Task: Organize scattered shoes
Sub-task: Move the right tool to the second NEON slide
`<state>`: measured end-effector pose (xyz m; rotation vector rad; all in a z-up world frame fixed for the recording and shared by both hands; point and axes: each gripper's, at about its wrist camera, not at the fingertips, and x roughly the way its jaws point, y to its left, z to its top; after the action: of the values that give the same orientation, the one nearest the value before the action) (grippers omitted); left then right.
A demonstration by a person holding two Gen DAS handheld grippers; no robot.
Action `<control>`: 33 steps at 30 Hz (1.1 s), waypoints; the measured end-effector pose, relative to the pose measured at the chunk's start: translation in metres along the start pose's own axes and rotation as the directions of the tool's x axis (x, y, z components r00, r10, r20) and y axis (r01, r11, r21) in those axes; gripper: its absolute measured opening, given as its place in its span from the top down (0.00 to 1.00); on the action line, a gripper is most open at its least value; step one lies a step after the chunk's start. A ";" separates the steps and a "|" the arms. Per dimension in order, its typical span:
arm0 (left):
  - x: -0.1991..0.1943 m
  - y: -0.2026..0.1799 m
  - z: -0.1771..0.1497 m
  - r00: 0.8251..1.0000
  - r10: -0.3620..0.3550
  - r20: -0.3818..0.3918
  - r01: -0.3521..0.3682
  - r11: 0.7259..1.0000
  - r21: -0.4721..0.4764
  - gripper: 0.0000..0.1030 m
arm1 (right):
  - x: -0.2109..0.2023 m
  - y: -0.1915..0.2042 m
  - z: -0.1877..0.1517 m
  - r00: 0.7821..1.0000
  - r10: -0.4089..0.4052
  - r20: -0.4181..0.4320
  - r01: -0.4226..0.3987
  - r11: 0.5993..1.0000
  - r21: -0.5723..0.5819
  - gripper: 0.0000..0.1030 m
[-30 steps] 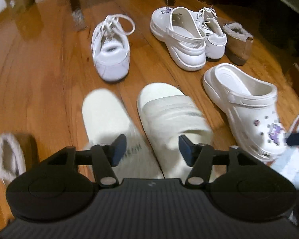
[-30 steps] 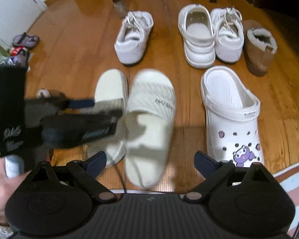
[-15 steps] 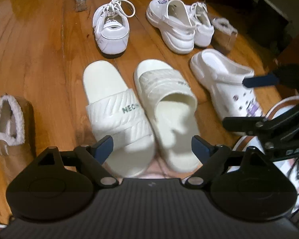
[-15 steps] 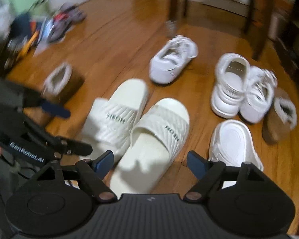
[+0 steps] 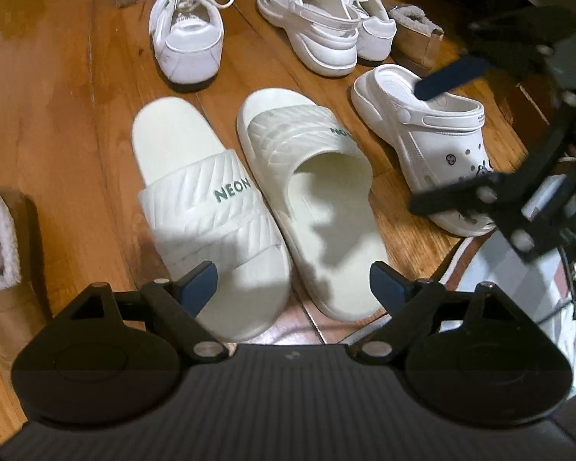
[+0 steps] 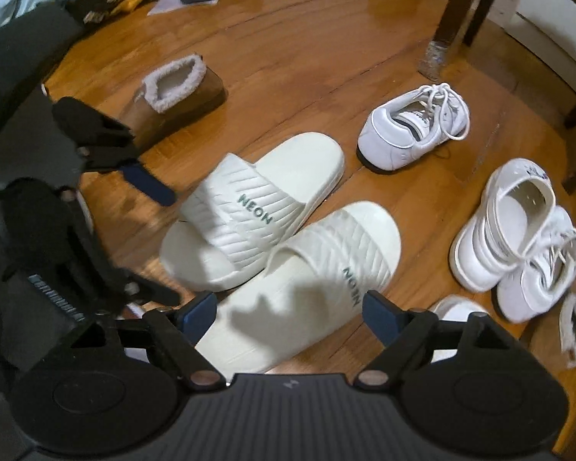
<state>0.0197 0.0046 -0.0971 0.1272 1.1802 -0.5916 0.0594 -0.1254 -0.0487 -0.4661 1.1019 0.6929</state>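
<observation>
Shoes partly paired on the wooden floor point(image 5: 57, 115)

The 2 cream slides point(image 5: 207, 207) are lying side by side, while 1 sneaker point(image 5: 186, 34), 1 clog point(image 5: 426, 134) and 1 fur-lined slipper point(image 6: 172, 92) are sitting apart from their mates, so pairing is looking unfinished. The left gripper point(image 5: 292, 282) and right gripper point(image 6: 288, 309) are hovering with fingers spread, gripping nothing.

I see cream slides point(image 5: 257, 199) with ribbed straps and green lettering; beyond them a white sneaker point(image 5: 186, 34); left of them a tan, white-fleeced slipper point(image 5: 7, 246); honey-brown floor point(image 5: 50, 96).
</observation>
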 end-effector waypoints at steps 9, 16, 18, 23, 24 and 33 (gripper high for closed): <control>0.014 0.014 0.002 0.999 -0.035 -0.014 0.035 0.999 0.002 0.12 | 0.039 -0.017 0.014 0.998 0.015 -0.069 -0.014 1.000 0.011 0.15; 0.018 0.022 0.001 0.999 -0.048 -0.016 0.048 0.999 0.001 0.11 | 0.060 -0.027 0.024 0.984 -0.016 -0.179 0.001 0.996 -0.084 0.14; 0.016 0.024 0.000 0.999 -0.046 -0.016 0.046 0.999 -0.001 0.11 | 0.067 -0.031 0.027 0.981 -0.018 -0.192 0.001 0.996 -0.089 0.14; 0.011 0.026 -0.003 0.999 -0.042 -0.011 0.042 0.999 -0.003 0.11 | 0.092 -0.038 0.036 0.975 0.014 -0.220 -0.040 0.993 -0.112 0.14; 0.007 0.023 -0.003 0.999 -0.042 -0.003 0.042 0.999 0.002 0.11 | 0.100 -0.039 0.037 0.975 0.029 -0.219 -0.057 0.990 -0.125 0.14; -0.002 0.014 -0.003 0.999 -0.036 0.009 0.036 0.999 0.016 0.08 | 0.123 -0.038 0.028 0.985 -0.080 -0.155 0.068 0.994 -0.084 0.25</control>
<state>0.0238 0.0184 -0.0993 0.1171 1.1713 -0.6325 0.1389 -0.1001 -0.1503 -0.6349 1.2027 0.6436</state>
